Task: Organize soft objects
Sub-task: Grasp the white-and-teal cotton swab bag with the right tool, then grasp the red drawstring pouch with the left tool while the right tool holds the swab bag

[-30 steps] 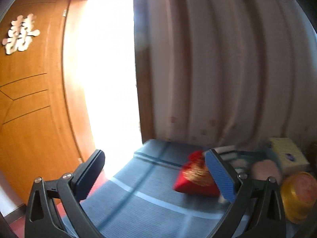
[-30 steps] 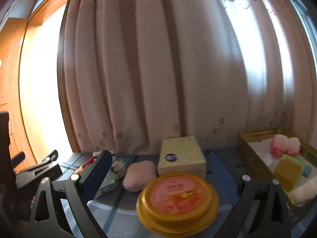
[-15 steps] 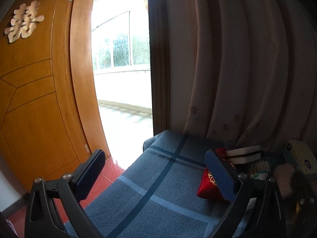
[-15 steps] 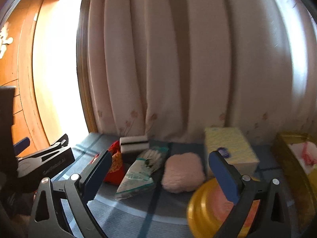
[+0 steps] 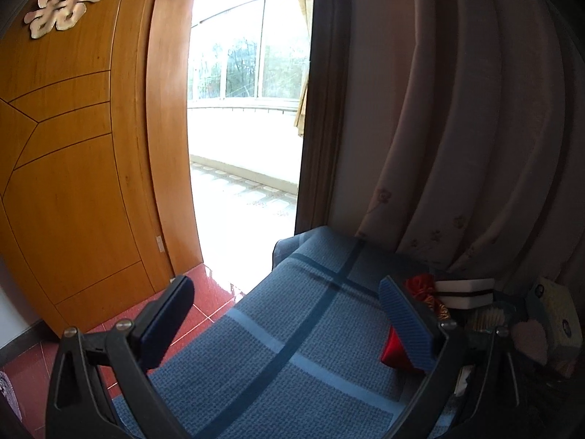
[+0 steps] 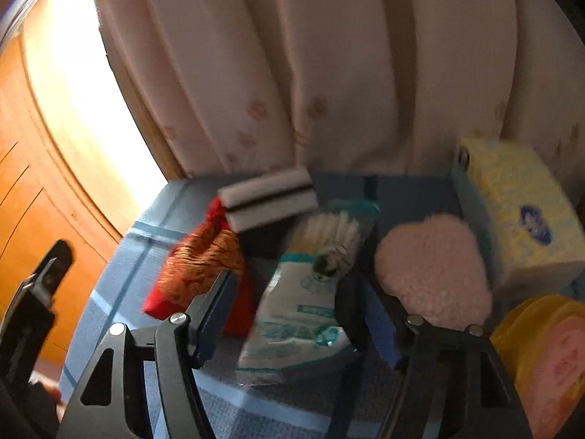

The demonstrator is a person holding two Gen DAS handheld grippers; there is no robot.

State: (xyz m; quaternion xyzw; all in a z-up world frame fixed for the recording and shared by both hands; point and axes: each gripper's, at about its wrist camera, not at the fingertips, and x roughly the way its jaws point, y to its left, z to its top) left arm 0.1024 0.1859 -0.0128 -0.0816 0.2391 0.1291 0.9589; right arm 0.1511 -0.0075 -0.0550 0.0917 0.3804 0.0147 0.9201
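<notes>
Right wrist view: right gripper (image 6: 296,314) jaws set wide, straddling the cotton-swab packet (image 6: 307,292) on the blue cloth (image 6: 120,278); contact unclear, frame blurred. Packet's long axis runs toward the curtain (image 6: 329,73), swab end pointing at the far edge. Red pouch (image 6: 197,267), sponge (image 6: 268,197), pink pad (image 6: 435,270) unsorted; task probably early. Left gripper (image 5: 289,318) wide, empty, near the left edge.
</notes>
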